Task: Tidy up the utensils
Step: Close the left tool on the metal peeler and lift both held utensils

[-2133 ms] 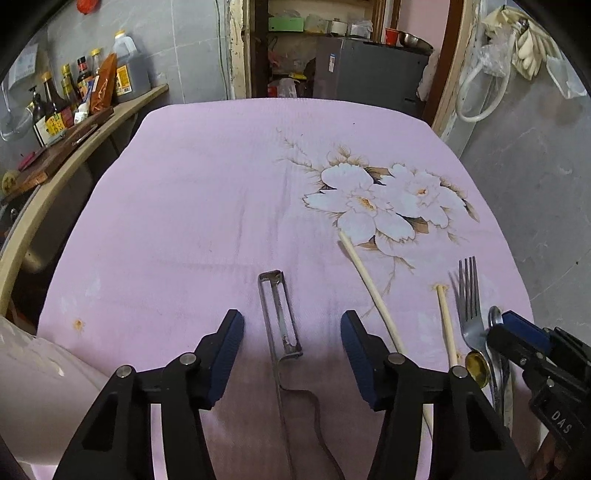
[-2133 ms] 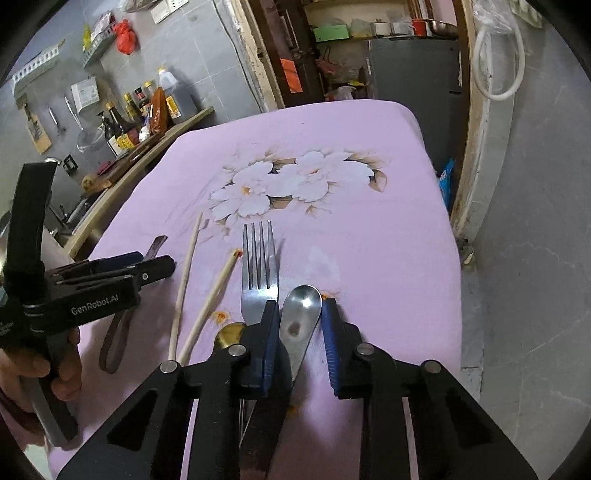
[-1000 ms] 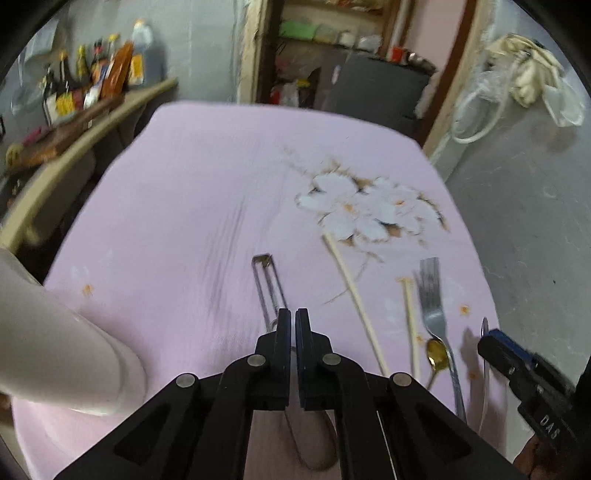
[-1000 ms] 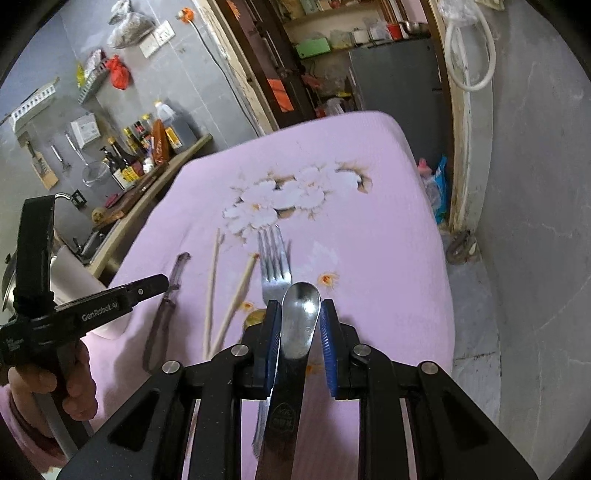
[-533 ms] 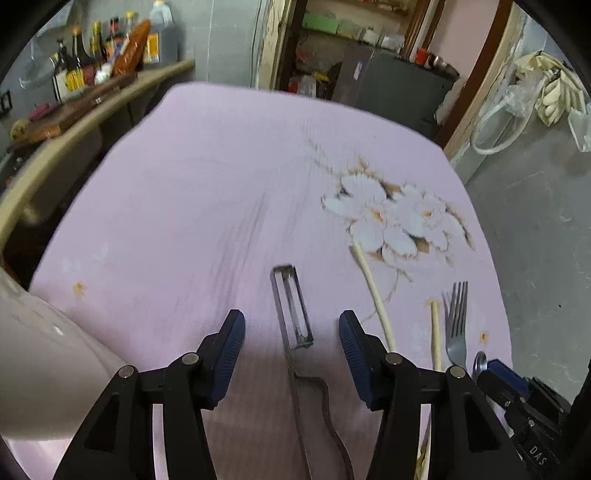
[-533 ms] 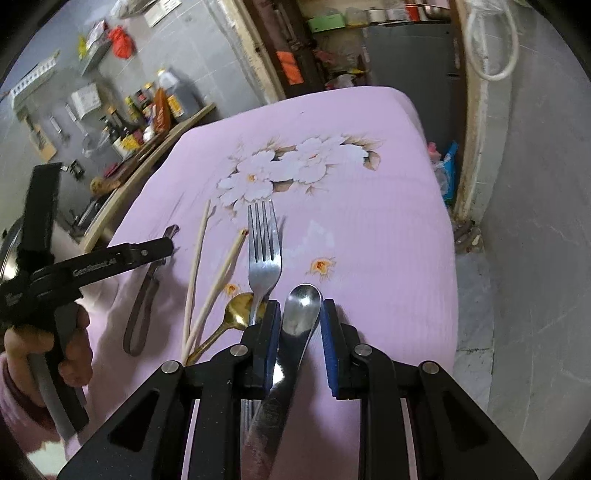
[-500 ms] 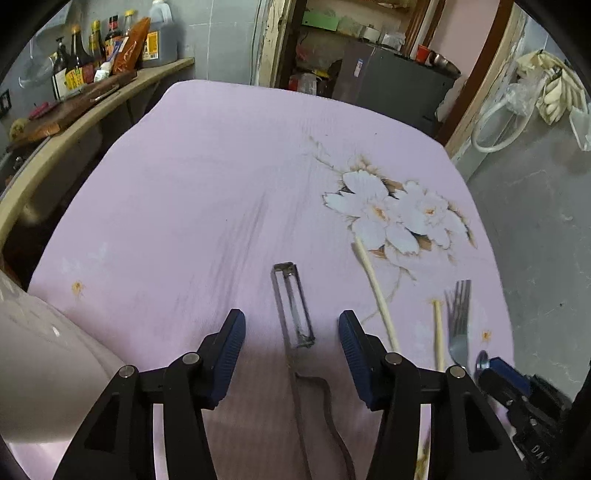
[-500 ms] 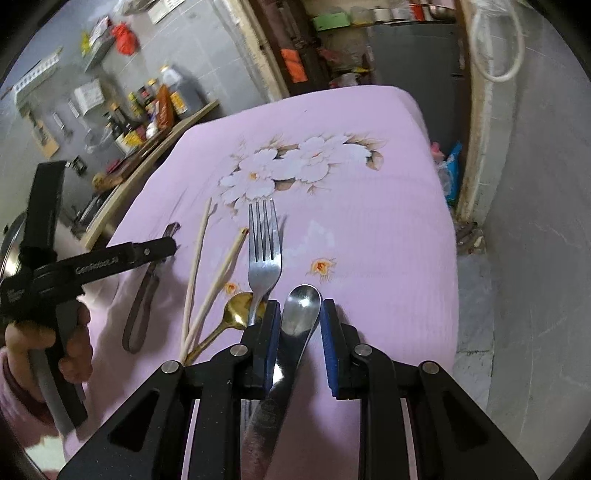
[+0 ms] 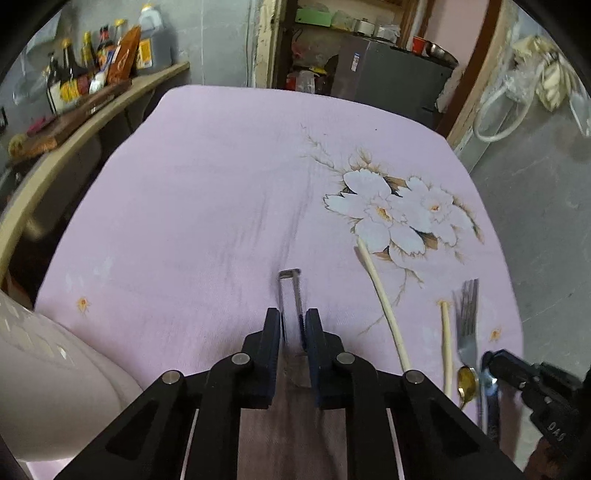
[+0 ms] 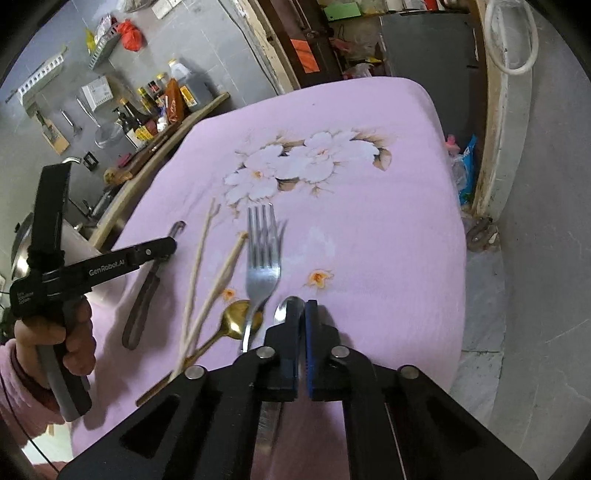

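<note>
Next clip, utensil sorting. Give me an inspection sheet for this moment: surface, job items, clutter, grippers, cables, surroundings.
Surface: pink floral cloth over the table, lightly wrinkled.
Job's things: peeler between the left fingers; two chopsticks, fork, gold spoon lying together; steel spoon at the right fingers.
Clutter: white container at the near left edge.
Grippers: left gripper closed on the peeler; right gripper closed, spoon bowl showing beside its left finger, grip itself hidden.
Cables: thin black cord by the left sleeve; white hose on the wall.
Surroundings: bottles on a side shelf, grey cabinet behind.
</note>
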`<state>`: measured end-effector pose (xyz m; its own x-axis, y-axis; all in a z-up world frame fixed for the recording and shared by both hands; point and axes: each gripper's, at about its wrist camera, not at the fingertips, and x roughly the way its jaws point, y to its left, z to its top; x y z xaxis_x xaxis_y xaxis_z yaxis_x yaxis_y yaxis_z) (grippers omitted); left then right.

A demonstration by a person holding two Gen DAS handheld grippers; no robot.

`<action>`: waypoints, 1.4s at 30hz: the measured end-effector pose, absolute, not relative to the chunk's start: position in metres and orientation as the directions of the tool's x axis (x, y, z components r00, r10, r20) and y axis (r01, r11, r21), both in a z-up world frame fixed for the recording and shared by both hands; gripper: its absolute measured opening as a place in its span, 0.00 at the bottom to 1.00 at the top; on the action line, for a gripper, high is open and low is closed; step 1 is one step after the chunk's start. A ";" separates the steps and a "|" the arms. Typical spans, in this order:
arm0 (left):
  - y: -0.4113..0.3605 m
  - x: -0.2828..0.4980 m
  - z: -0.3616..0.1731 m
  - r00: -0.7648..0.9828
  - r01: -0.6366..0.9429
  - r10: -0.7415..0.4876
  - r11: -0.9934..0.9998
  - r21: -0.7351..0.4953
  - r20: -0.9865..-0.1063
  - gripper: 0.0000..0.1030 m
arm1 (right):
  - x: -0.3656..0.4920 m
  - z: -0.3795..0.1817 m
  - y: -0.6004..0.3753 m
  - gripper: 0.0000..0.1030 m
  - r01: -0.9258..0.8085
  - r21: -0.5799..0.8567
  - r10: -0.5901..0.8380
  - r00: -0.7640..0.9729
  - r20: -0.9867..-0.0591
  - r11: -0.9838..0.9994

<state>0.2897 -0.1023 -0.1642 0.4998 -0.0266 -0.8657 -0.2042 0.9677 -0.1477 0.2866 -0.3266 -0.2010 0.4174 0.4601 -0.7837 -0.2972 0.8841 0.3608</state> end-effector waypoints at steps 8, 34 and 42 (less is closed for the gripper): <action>-0.103 0.272 -0.143 0.564 -0.170 -0.048 0.970 -0.173 -0.825 0.12 | 0.271 -0.184 -0.335 0.01 -0.289 0.402 0.494 0.455 -0.741 0.869; -0.115 0.215 -0.036 0.818 0.023 -0.178 0.960 -0.278 -0.547 0.11 | 0.209 -0.066 -0.331 0.01 -0.273 0.351 0.419 0.783 -0.460 0.896; -0.098 0.213 -0.025 0.828 0.036 -0.187 0.959 -0.282 -0.529 0.11 | 0.209 -0.057 -0.309 0.01 -0.269 0.338 0.406 0.795 -0.451 0.902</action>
